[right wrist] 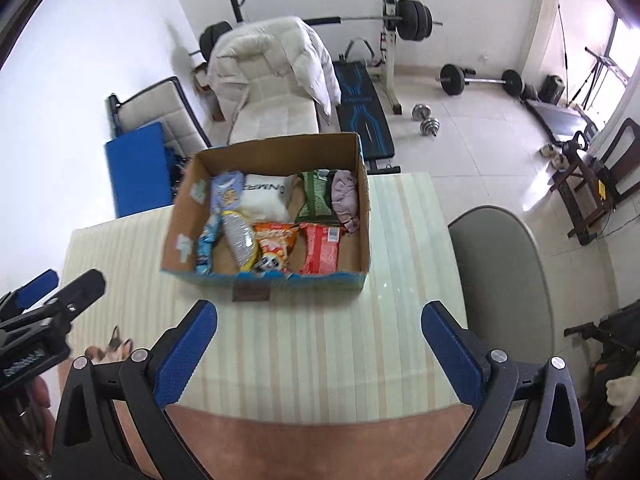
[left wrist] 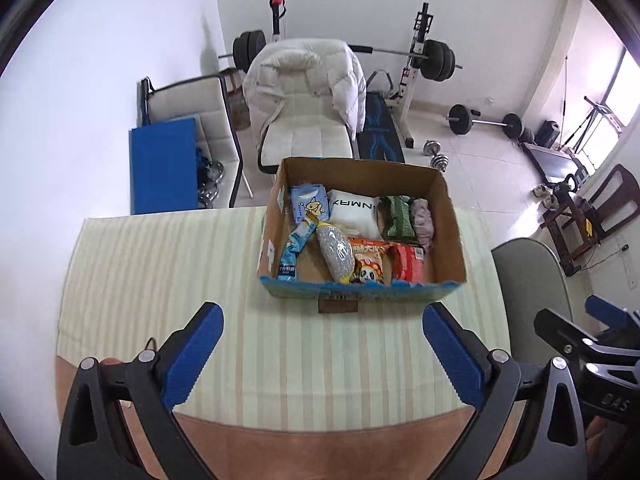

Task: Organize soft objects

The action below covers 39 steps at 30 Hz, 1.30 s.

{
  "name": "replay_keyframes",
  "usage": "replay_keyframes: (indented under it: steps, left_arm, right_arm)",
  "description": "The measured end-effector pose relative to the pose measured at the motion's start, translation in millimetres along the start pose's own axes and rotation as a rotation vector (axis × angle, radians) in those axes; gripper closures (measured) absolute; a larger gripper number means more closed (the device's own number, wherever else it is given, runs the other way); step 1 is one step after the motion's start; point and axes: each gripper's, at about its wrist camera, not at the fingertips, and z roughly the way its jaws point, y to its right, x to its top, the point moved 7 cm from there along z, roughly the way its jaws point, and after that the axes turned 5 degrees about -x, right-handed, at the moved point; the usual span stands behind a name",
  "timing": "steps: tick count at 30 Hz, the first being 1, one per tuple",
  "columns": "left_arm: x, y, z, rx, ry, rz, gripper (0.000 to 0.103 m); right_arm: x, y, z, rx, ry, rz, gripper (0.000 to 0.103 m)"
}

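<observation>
Box (left wrist: 448,216) of soft packets, jaws apart.

Table (left wrist: 160,280) under pale striped cloth (right wrist: 320,340); cardboard box (left wrist: 450,216) sits on it, small brown tag (left wrist: 338,305) beside box front.

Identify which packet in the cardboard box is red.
The red packet at the box's front right corner, beside the orange panda snack bag. The others are blue, white, green or silvery.
</observation>
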Motion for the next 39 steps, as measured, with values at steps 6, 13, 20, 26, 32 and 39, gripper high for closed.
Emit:
replay_keyframes:
  steps: [6,13,20,26,32,39]
  left_arm:
    - [-22.7,7.8,-45.8,-0.023,0.009,0.007,0.001]
    - [-37.0,7.6,-95.5,-0.042,0.036,-0.011,0.001]
    - [-45.2,9.9,-128.7,-0.037,0.08,0.013,0.001]
    - [-37.7,4.4,-138.3,0.001,0.145,0.009,0.001]
    - [-27.1,0.6,-139.1,0.016,0.182,0.008,0.001]
    - [-23.6,1.0,-136.1,0.023,0.188,0.013,0.001]
  right_arm:
    - [-30.2,-4.3,-72.1,0.018,0.083,-0.003,0.0]
    - [-53.9,-7.7,-135.9,0.015,0.165,-0.018,0.0]
    - [-72.9,-14.4,-175.2,0.038,0.194,-0.036,0.0]
    - [-74.6,-6.9,-195.4,-0.033,0.25,-0.038,0.0]
    - [-60.6,-7.0,-207.4,-0.074,0.305,-0.037,0.0]
    - [-46.7,-7.0,-210.2,-0.075,0.32,-0.027,0.0]
